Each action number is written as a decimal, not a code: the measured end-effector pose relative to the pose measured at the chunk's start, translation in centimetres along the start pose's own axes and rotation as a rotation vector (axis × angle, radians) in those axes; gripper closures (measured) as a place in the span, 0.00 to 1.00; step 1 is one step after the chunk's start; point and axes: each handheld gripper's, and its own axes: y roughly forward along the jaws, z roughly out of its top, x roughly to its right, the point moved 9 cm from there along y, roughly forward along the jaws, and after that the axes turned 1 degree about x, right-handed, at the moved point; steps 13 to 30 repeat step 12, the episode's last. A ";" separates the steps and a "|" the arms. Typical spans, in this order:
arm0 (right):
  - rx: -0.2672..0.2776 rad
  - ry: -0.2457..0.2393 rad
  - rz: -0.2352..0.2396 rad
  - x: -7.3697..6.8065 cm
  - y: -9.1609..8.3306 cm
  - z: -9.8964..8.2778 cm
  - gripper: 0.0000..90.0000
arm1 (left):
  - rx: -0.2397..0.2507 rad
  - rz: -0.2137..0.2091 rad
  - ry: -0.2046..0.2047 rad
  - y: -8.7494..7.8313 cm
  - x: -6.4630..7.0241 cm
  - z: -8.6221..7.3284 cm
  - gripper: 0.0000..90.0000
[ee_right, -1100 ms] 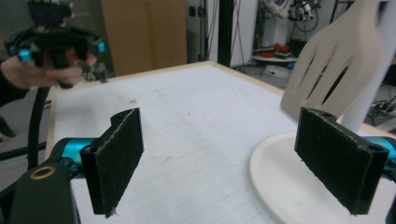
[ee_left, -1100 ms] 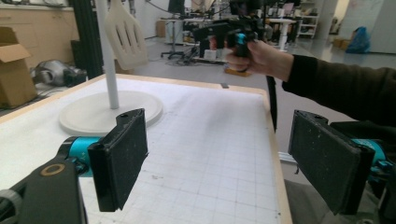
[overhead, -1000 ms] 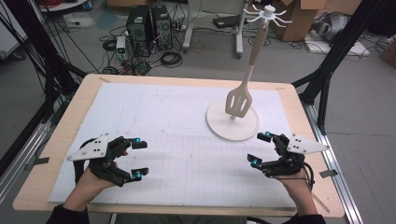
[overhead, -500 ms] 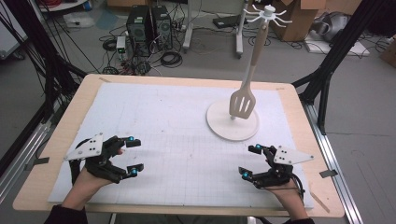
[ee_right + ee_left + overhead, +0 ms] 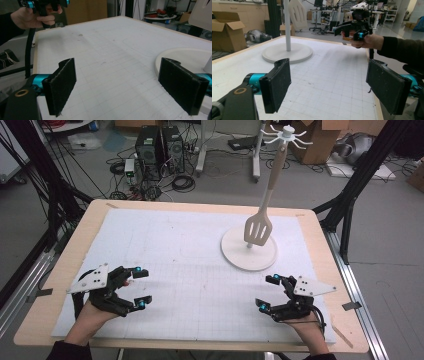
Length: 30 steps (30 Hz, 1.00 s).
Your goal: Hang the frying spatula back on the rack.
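Grey floor strewn with cables, computer towers (image 5: 160,149) and cardboard boxes lay beyond the desk (image 5: 100,212), whose white gridded mat (image 5: 190,270) carried a round-based stand (image 5: 249,254) on its far right part, a slotted spatula (image 5: 258,227) hanging against the pole. From the high view, the left hand-held gripper (image 5: 140,287) hovered well left of the stand near the front edge, jaws spread wide around nothing; the right hand-held gripper (image 5: 267,292) sat just in front of the stand, equally open and empty.

The left gripper view showed its pads (image 5: 277,85) wide apart above bare mat, stand base (image 5: 287,52) beyond.

The right gripper view showed pads (image 5: 61,85) wide apart, holding nothing, the stand's base (image 5: 180,56) just past the right pad.
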 end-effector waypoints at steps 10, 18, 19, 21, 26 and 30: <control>-0.005 -0.010 0.002 0.0 0.1 -0.1 0.15 | -0.004 -0.001 -0.001 -0.1 0.0 0.0 0.23; -0.004 -0.005 0.005 0.0 0.0 0.0 0.15 | -0.005 -0.001 0.000 0.0 0.0 0.0 0.23; -0.004 -0.005 0.005 0.0 0.0 0.0 0.15 | -0.005 -0.001 0.000 0.0 0.0 0.0 0.23; -0.004 -0.005 0.005 0.0 0.0 0.0 0.15 | -0.005 -0.001 0.000 0.0 0.0 0.0 0.23; -0.004 -0.005 0.005 0.0 0.0 0.0 0.15 | -0.005 -0.001 0.000 0.0 0.0 0.0 0.23; -0.004 -0.005 0.005 0.0 0.0 0.0 0.15 | -0.005 -0.001 0.000 0.0 0.0 0.0 0.23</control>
